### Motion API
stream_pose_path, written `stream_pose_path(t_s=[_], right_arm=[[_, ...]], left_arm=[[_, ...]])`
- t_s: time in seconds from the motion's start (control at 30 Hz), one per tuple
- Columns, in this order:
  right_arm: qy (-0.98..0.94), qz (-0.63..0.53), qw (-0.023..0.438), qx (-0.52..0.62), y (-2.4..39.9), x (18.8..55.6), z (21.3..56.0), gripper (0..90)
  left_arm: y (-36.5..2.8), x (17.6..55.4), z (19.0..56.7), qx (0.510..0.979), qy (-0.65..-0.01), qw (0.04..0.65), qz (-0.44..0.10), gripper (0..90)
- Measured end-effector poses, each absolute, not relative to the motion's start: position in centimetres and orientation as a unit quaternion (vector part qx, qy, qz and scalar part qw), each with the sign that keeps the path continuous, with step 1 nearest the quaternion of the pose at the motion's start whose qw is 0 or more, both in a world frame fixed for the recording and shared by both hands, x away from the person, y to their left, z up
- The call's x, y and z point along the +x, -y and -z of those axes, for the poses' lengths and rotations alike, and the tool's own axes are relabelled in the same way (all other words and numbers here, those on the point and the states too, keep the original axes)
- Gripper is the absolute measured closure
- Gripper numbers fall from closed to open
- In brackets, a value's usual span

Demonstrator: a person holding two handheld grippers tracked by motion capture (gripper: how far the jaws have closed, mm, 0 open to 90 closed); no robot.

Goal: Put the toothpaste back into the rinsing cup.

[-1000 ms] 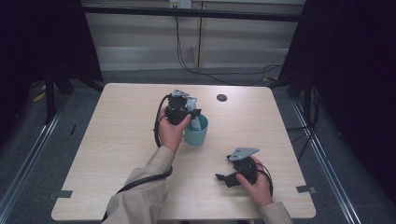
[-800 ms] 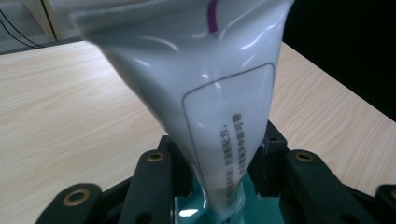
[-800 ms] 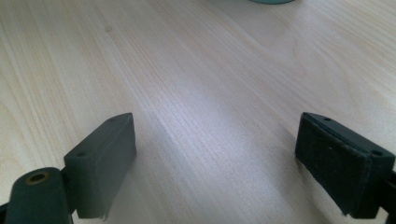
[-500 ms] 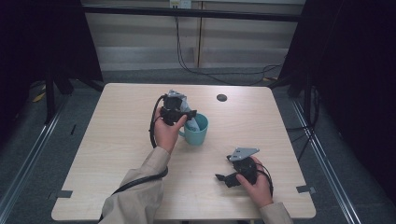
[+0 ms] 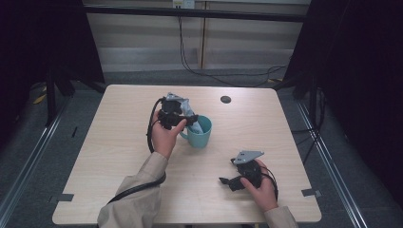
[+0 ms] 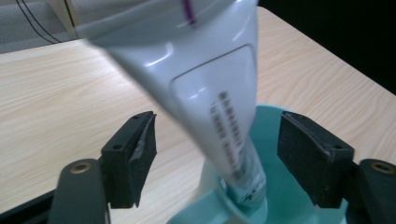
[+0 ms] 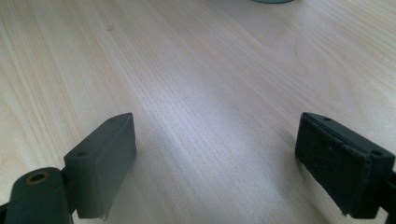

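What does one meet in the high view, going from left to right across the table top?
The person's left hand holding the left tongs → teal mug with a white tube leaning in it → small dark round hole in the table → right tongs held in the right hand.

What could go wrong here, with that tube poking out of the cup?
The white plastic tube leans in the teal mug, its wide end up. The left tongs stand open on either side of it without gripping, so a stray brush might tip the tube out or topple the mug. The right tongs rest open on the light wooden table, apart, and couldn't help quickly.
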State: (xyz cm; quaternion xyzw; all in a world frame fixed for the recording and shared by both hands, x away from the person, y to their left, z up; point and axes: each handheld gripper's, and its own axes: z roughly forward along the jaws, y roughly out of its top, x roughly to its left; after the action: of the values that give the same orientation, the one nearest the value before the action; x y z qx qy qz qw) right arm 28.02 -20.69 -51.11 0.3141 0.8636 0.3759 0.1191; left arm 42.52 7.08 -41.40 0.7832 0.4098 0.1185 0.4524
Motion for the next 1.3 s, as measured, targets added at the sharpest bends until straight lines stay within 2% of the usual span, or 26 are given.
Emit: stream_pose_path(t_s=[0.13,0.3,0.77,1.3], right_arm=[[-0.864,-0.376,0.119,0.314,20.7,28.0,51.1,11.9],[-0.864,-0.376,0.12,0.314,20.7,28.0,51.1,11.9],[-0.864,-0.376,0.119,0.314,20.7,28.0,51.1,11.9],[-0.864,-0.376,0.119,0.314,20.7,28.0,51.1,11.9]], left_arm=[[-8.2,42.4,41.3,0.792,-0.412,0.437,-0.111,22.2],[-9.4,41.7,41.3,0.789,-0.409,0.447,-0.096,19.4],[-13.3,40.0,41.9,0.796,-0.399,0.446,-0.092,17.1],[-15.1,37.8,45.9,0.813,-0.383,0.431,-0.076,16.4]])
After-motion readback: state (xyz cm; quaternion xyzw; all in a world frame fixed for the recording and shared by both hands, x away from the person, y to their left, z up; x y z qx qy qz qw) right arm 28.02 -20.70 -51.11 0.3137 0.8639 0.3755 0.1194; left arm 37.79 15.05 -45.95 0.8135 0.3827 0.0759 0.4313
